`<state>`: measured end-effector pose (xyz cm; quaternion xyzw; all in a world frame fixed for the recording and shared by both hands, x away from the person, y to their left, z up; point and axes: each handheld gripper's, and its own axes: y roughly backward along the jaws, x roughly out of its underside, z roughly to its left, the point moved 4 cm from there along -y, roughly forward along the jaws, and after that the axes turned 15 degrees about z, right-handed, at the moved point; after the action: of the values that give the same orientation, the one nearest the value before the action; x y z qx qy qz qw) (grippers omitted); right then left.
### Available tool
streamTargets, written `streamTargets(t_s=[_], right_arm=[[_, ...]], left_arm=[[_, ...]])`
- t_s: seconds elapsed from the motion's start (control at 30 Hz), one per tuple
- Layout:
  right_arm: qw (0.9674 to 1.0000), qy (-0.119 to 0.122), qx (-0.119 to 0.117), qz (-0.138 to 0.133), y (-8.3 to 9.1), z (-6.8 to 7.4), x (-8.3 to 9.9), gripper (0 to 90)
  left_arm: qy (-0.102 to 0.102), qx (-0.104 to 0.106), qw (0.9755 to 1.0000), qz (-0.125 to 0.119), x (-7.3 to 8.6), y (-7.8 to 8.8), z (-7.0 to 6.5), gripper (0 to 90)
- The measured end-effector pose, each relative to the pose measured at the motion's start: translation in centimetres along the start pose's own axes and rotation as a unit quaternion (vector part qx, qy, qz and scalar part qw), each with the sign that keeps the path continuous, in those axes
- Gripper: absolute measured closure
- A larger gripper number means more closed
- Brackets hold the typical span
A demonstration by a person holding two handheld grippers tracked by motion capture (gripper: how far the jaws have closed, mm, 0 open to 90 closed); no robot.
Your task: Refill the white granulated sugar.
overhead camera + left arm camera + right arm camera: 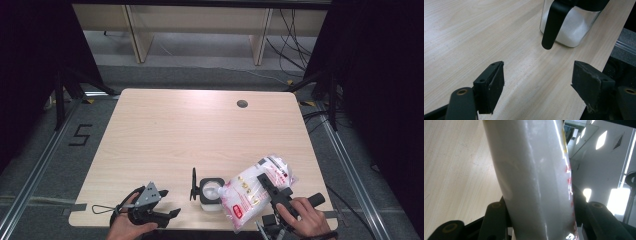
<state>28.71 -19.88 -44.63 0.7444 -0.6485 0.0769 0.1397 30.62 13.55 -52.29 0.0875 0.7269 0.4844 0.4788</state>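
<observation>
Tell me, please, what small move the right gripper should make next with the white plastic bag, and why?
Probably tip the white plastic bag with red print a little further, keeping its lower corner over the square glass jar with the black rim. The right gripper is clamped on the bag, which slants down toward the jar's open top, and the jar holds only some white powder. The left gripper rests open beside it.

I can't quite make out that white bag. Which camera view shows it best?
The high view: the whole bag shows there, tilted over the square jar, clamped in the right tool. The right gripper view shows just a close white stretch of it between the jaws. The left gripper view looks at the jar instead.
</observation>
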Motion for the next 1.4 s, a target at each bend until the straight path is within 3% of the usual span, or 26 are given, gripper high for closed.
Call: streamTargets(t_s=[0.1,0.23,0.3,0.4,0.47,0.5,0.57,0.73,0.77,0.9,0.97,1.13,1.2,1.27,1.3,1.37,1.4], right_arm=[[0.9998,0.013,0.011,-0.009,-0.1,-0.3,0.0,55.8],[1.0,-0.008,-0.002,0.002,0.1,0.0,0.1,55.8],[1.0,-0.005,0.001,-0.004,0.0,0.0,0.0,55.8],[0.9999,0.007,0.003,-0.013,-0.1,-0.2,-0.1,55.9],[0.9999,0.009,-0.002,-0.006,0.0,-0.2,-0.1,55.9],[0.9999,-0.004,-0.01,-0.001,0.1,0.1,-0.1,55.9],[0.9995,-0.025,-0.017,-0.001,0.0,0.4,-0.1,55.9],[0.9993,-0.034,-0.014,-0.006,0.0,0.4,0.0,56.0],[0.9988,-0.046,-0.016,-0.002,0.0,0.6,0.0,56.0],[0.9989,-0.042,-0.018,-0.006,0.0,0.5,0.0,56.0],[0.9994,-0.029,-0.017,-0.008,0.0,0.3,0.0,56.1],[0.9991,-0.036,-0.02,-0.015,-0.1,0.3,-0.1,56.1],[0.9983,-0.047,-0.034,-0.005,0.0,0.6,-0.1,56.2],[0.9989,-0.036,-0.026,-0.012,0.0,0.5,-0.2,56.2],[0.9983,-0.049,-0.027,-0.013,-0.1,0.8,-0.2,56.2],[0.9995,-0.022,-0.018,-0.013,-0.1,0.4,-0.3,56.2],[0.9995,-0.023,-0.017,-0.013,-0.1,0.4,-0.3,56.2]], left_arm=[[0.003,0.005,1.0,0.002,0.0,0.0,-0.1,25.6],[0.0,0.0,1.0,-0.001,-0.1,0.0,0.0,25.6],[-0.009,0.001,1.0,-0.001,-0.1,0.1,0.1,25.6],[0.014,0.004,0.9998,-0.01,-0.1,0.0,-0.1,25.6],[0.007,0.002,1.0,-0.006,0.0,0.0,-0.1,25.6],[-0.001,0.001,1.0,0.0,0.0,0.1,0.0,25.6],[0.002,0.0,1.0,0.005,0.0,0.1,0.0,25.6],[0.004,0.0,1.0,-0.005,-0.1,0.0,0.0,25.6],[0.003,0.0,1.0,-0.003,-0.1,0.1,0.0,25.6],[0.007,0.002,0.9999,-0.007,-0.1,0.0,-0.1,25.6],[0.01,0.003,0.9999,-0.009,-0.1,0.0,-0.1,25.6],[0.009,0.003,0.9999,-0.007,-0.1,0.1,0.0,25.6],[0.007,0.003,0.9999,-0.009,-0.1,0.1,-0.1,25.6],[0.009,0.001,0.9999,-0.008,-0.1,0.0,0.0,25.6],[0.009,0.002,0.9999,-0.008,-0.1,0.0,-0.1,25.7],[0.006,0.003,0.9999,-0.009,-0.1,0.1,-0.1,25.7],[0.007,0.005,0.9999,-0.013,-0.1,0.1,-0.2,25.7]])
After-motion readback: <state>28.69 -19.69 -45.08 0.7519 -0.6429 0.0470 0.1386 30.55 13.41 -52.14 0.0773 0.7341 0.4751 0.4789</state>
